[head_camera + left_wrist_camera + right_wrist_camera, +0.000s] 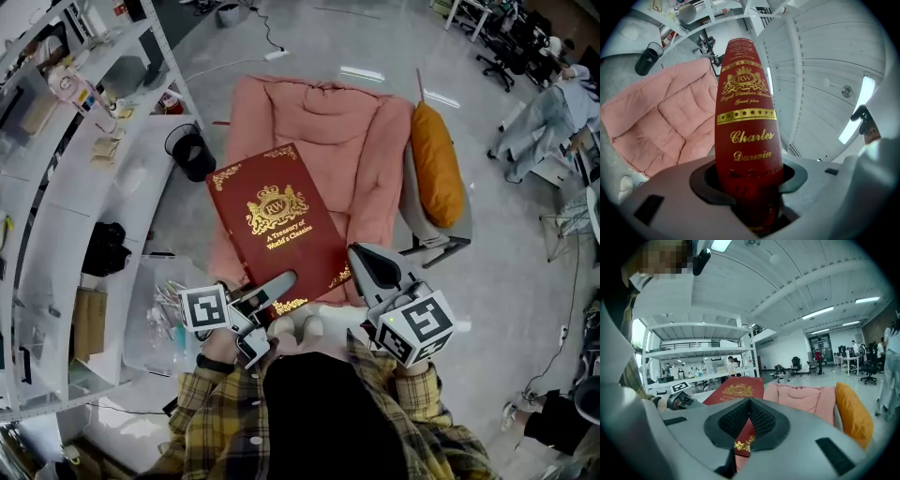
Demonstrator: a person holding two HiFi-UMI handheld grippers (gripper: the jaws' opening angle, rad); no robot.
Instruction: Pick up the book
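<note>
The red book is held off the pink armchair, cover up. The left gripper clamps the book's spine end, jaws spread to its thickness. The right gripper has its fingertips together at the book's near corner; contact is unclear.

1. The book is a dark red hardcover. It has gold scrollwork at the corners, a gold "RW" crest and the title "A Treasury of World's Classics".
2. Its spine carries gold bands, the same crest and the name "Charles Darwin".
3. It is closed, front cover up, roughly level and turned at an angle, held in the air over a pink padded chair.
4. The left tongs clamp the near end of the spine. The right tongs are closed on the near right corner.
</note>
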